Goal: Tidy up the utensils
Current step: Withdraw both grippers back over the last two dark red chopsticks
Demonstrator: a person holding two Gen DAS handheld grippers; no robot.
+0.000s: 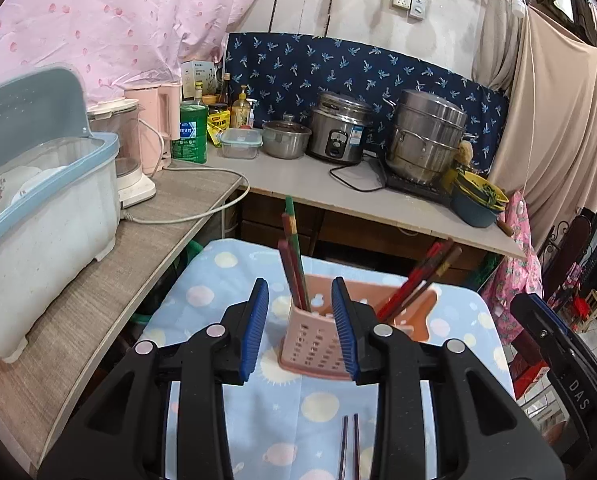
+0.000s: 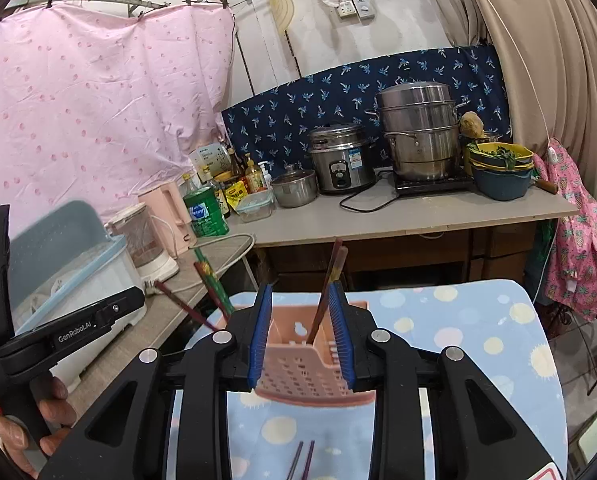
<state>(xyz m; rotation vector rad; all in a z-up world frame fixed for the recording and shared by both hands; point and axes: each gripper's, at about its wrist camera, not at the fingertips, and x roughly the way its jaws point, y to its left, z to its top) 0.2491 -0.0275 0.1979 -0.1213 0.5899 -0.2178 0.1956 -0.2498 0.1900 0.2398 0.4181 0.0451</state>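
Most chopsticks (image 1: 294,264) already stand in the pink holder (image 1: 318,344) just ahead of both tools. The left gripper (image 1: 300,328) and right gripper (image 2: 302,332) gape empty. One pair (image 1: 350,444) lies below them on the cloth (image 1: 202,300), not yet stowed.

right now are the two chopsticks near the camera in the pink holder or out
Out. The two chopsticks lie flat on the blue cloth, in front of the pink holder, apart from it.

Black plastic left gripper (image 1: 300,322) and right gripper (image 2: 301,330), ribbed blue pads (image 1: 255,332), silver pivot screws (image 2: 379,335), "GenRobot.AI" lettering.
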